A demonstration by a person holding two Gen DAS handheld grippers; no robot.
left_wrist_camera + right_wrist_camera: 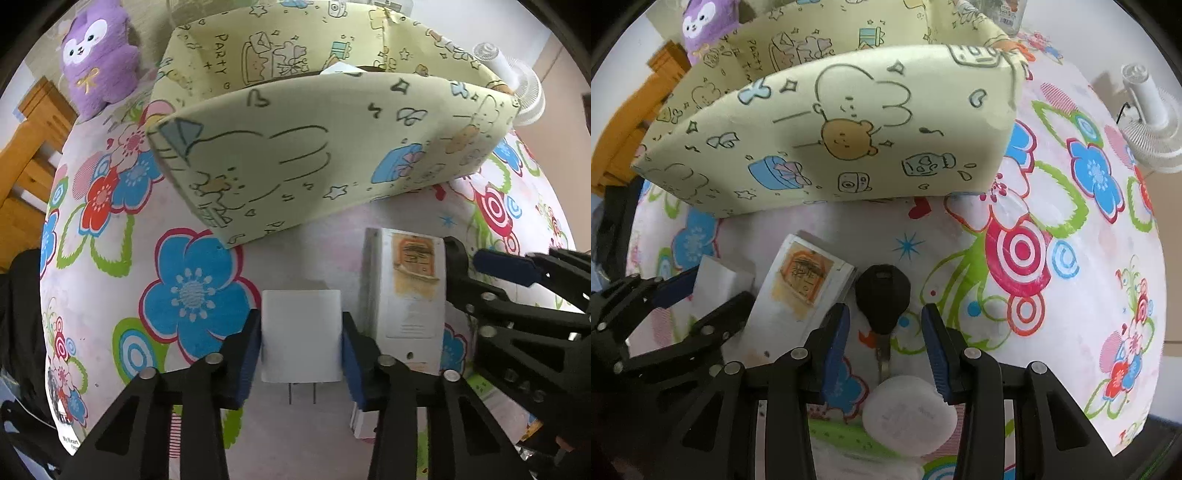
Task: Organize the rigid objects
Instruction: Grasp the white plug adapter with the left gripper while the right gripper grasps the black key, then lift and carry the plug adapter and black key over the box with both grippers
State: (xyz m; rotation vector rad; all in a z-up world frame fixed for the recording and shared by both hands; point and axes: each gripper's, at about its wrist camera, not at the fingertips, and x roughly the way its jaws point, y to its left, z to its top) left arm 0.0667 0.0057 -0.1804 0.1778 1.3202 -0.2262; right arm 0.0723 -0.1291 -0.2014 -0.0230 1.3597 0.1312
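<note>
Landmark: the yellow box (295,155) with cartoon prints stood open at the far side of the flowered surface (110,258), and every place below is given from it.
Left claw (301,343): its blue pads sat pressed against both sides of the white charger (301,332), clamped on it just in front of the box's near wall, prongs pointing back toward the camera.
Right claw (884,332): its fingers stood apart on either side of the black car key (882,295), touching nothing, the key lying flat in front of the box.
Between them: a white card case (801,295) with an orange label lay beside the charger, also in front of the box.
Nearer still: a white round disc (908,421) rested under the right claw, farthest from the box.
Step in hand: probably carrying the charger into the box.
Doing it well: the grip looked square and centred; lifting it straight up first would clear the near wall, which was tall, then release low inside.
Risk: the right claw crowded the card case, so the left one should rise without swinging toward it.
</note>
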